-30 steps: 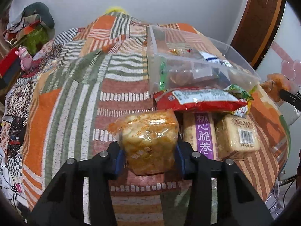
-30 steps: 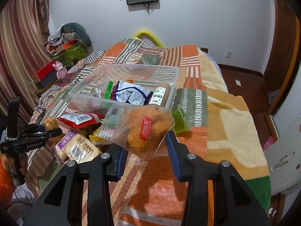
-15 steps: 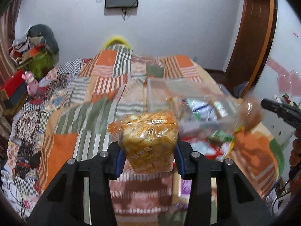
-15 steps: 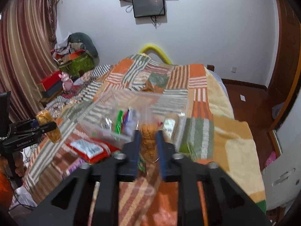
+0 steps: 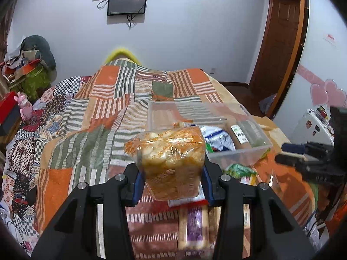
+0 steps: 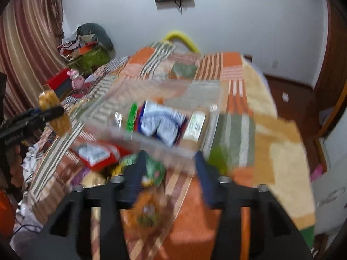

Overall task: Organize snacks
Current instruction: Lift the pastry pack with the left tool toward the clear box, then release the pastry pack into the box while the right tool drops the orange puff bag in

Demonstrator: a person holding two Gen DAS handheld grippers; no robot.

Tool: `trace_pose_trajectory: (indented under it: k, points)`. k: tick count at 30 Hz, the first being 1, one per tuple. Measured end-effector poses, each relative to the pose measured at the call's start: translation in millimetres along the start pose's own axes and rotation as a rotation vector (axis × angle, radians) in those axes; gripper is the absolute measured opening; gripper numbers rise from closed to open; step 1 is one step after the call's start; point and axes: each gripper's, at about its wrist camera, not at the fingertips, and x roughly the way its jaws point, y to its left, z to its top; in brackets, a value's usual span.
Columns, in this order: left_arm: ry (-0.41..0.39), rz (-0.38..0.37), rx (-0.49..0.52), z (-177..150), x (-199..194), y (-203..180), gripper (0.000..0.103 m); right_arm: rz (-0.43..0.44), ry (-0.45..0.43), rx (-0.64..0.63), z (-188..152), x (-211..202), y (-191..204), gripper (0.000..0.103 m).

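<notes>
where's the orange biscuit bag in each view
Left wrist: biscuit bag sits at centre, clamped between the left tool's pads, in front of the clear bin.
Right wrist: the same bag is small at the left edge, held in the left tool, left of the bin.
Shared landmark: the white-and-blue packet inside the bin.

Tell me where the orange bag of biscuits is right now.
The orange bag of biscuits is clamped in the left gripper, centre of the left wrist view, held above the patchwork blanket just left of the clear plastic bin.
</notes>
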Motion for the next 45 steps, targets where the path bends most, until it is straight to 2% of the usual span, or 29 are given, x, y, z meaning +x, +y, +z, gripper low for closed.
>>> trace_pose_trajectory:
  k: [1, 3, 5, 9, 13, 16, 17, 18, 26, 36, 45]
  points:
    - [0.003, 0.002, 0.000, -3.3, -2.3, 1.0, 0.044, 0.008, 0.016, 0.004, -8.6, -0.2, 1.9, 0.057]
    - [0.011, 0.003, -0.003, -10.5, -6.4, 1.5, 0.044, 0.027, 0.041, 0.013, -16.2, 1.6, 4.3, 0.071]
    - [0.019, 0.000, -0.009, -17.9, -10.2, 3.7, 0.044, 0.052, 0.061, 0.018, -24.4, 5.5, 11.6, 0.080]
    - [0.035, -0.003, -0.020, -31.8, -16.4, 4.8, 0.044, 0.082, 0.121, 0.015, -36.4, 23.3, 25.9, 0.085]
    - [0.045, 0.002, -0.006, -42.0, -21.7, 2.4, 0.044, 0.048, 0.112, -0.004, -36.9, 28.4, 34.5, 0.090]
    - [0.045, -0.001, -0.001, -43.7, -23.4, -0.1, 0.044, 0.049, 0.105, -0.009, -35.3, 28.1, 33.6, 0.087]
    - [0.044, -0.002, 0.000, -43.6, -23.6, -0.9, 0.044, 0.053, 0.101, -0.011, -35.3, 27.2, 32.2, 0.083]
    - [0.042, -0.002, 0.001, -43.7, -23.9, -2.3, 0.044, 0.067, 0.099, -0.018, -35.5, 26.6, 30.9, 0.073]
    - [0.038, -0.018, 0.007, -41.7, -23.9, -12.7, 0.044, 0.064, 0.083, -0.036, -40.3, 23.5, 27.9, 0.045]
    - [-0.005, -0.028, -0.006, -22.8, -29.8, -15.2, 0.044, 0.010, 0.021, -0.060, -35.5, -5.0, 25.7, 0.042]
    - [-0.070, -0.019, -0.012, 19.7, -17.1, -19.0, 0.044, -0.008, -0.134, -0.058, 10.4, -39.8, 18.0, 0.042]
